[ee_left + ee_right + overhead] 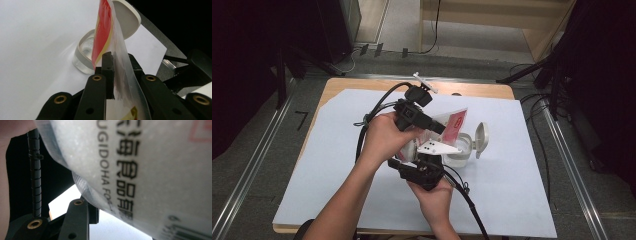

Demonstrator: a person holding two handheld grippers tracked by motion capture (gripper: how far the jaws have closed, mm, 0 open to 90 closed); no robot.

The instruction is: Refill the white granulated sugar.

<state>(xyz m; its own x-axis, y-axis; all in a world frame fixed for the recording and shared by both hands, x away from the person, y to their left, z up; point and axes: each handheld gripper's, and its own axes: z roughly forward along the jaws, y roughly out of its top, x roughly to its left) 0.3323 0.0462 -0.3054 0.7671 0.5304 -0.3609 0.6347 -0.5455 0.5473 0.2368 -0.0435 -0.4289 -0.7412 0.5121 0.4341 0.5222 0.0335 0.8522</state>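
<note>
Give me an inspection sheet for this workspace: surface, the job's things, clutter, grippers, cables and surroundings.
Surface: wooden table under a pale sheet.
Job's things: red and clear pouch held tilted above a clear container, whose hinged lid stands open.
Clutter: nothing seen.
Grippers: left gripper shut on the pouch's edge; right gripper beneath the pouch, which lies close against its camera, grip unclear.
Cables: black cable loops from the left gripper; another cable trails from the right gripper toward the near table edge.
Surroundings: grey floor, metal rails, floor cables, dark stands, wooden furniture behind.
</note>
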